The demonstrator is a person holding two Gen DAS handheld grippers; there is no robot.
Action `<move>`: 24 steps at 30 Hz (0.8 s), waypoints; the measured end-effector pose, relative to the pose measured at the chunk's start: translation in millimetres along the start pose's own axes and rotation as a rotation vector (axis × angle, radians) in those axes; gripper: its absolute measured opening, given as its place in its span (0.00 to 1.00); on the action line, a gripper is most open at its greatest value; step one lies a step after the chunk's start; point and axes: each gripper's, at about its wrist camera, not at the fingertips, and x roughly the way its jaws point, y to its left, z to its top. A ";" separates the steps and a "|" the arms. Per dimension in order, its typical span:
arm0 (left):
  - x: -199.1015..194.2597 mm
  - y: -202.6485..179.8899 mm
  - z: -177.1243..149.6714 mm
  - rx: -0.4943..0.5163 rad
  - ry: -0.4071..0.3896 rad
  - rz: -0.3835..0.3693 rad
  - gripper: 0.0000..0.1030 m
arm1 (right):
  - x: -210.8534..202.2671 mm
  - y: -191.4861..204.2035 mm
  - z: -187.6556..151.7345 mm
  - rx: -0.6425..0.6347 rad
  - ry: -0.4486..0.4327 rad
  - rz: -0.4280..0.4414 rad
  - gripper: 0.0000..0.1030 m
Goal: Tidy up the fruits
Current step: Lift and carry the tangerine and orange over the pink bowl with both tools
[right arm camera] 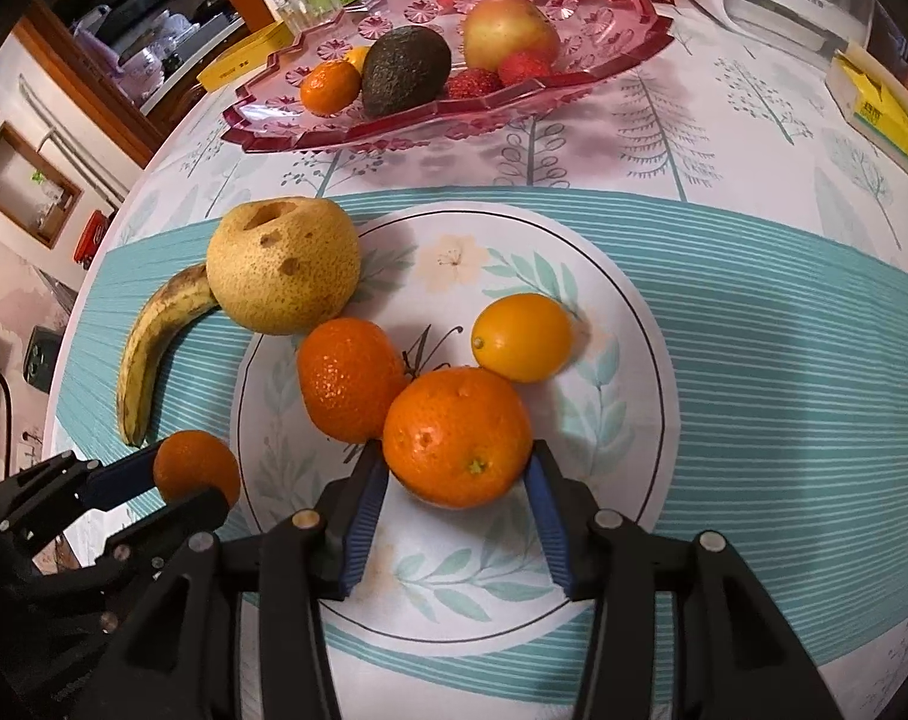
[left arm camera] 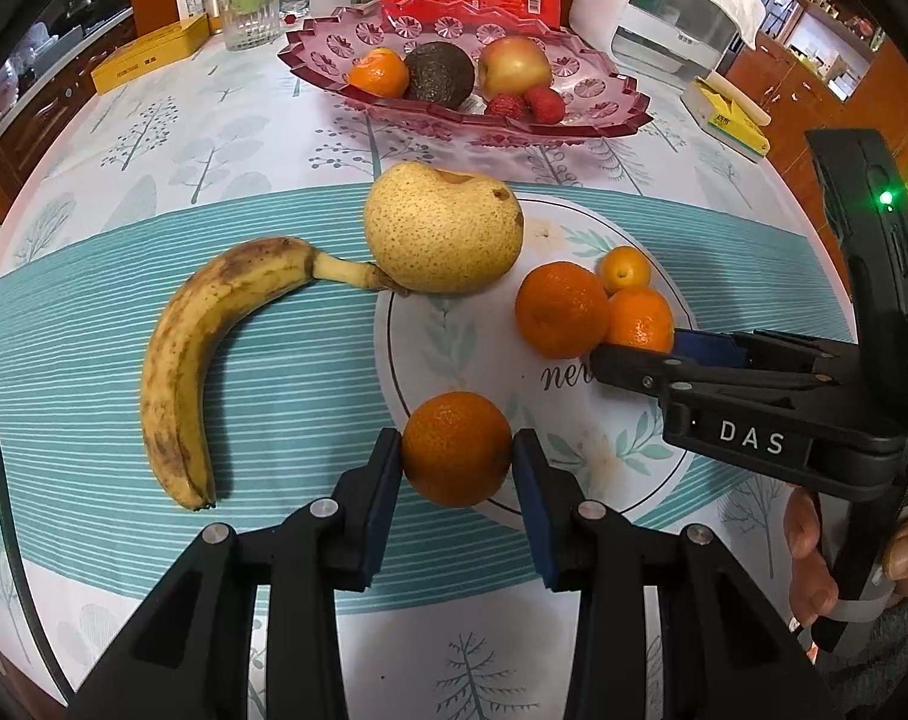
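1. Currently, the left gripper (left arm camera: 457, 450) is clamping a small mandarin (left arm camera: 457, 449) between narrow pads, near the lower edge of the printed circle on the tablecloth (left arm camera: 274, 360). Risk, as a judgement: the round, soft-skinned fruit is sitting near the pad tips, so it could be rolling out on a tilt or bruising under a harder squeeze.

2. The right gripper (right arm camera: 457, 468) is bracketing a larger orange (right arm camera: 457, 438) at a moderate width; the pads are lying against its sides, but whether they are pressing cannot be told. Risk: a loose hold would be dropping it on lifting.

3. That orange is touching a second orange (right arm camera: 349, 378) and sitting just beside a yellow kumquat (right arm camera: 523, 336); lifting could be nudging both and sending them rolling.

4. A speckled pear (left arm camera: 442, 228) and a spotted banana (left arm camera: 214, 354) are lying on the cloth, the banana stem touching the pear.

5. A pink glass dish (left arm camera: 604, 90) is standing farther back, holding a mandarin, an avocado (left arm camera: 439, 75), an apple (left arm camera: 514, 67) and red berries. Its brittle scalloped rim could be catching a low-carried gripper.
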 end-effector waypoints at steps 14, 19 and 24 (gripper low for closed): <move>-17.3 2.6 0.2 0.012 -0.042 0.001 0.35 | -12.6 9.7 -8.9 -0.065 -0.096 -0.009 0.44; -24.1 1.5 2.8 0.021 -0.055 -0.002 0.35 | -24.0 9.0 -11.6 -0.054 -0.113 0.014 0.44; -35.0 3.4 8.8 0.027 -0.070 -0.003 0.35 | -42.9 10.8 -11.7 -0.048 -0.135 0.036 0.44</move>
